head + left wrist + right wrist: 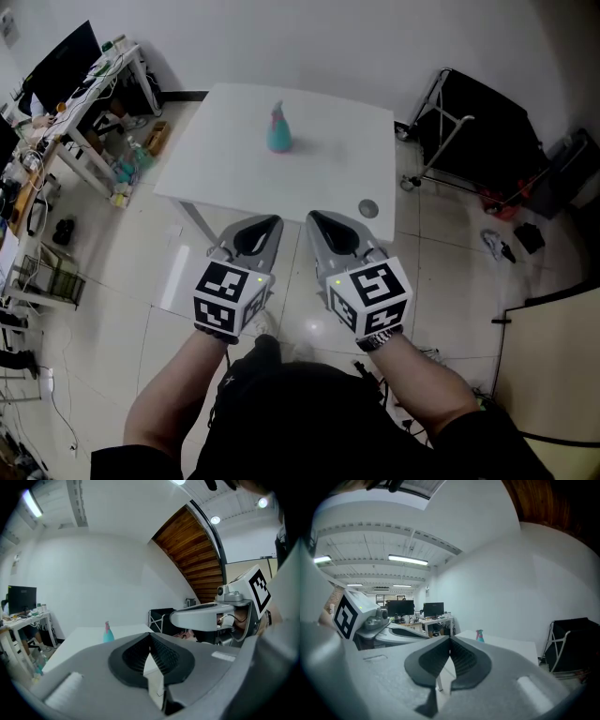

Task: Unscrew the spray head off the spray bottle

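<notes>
Spray bottle (278, 131) on table (328, 164) (disc (368, 208) apart)

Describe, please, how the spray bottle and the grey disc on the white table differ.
The spray bottle is teal with a pink head; the grey disc is plain grey. The spray bottle stands upright; the grey disc lies flat. The spray bottle sits toward the far side, the grey disc by the near edge. Both are on the white table.
</notes>
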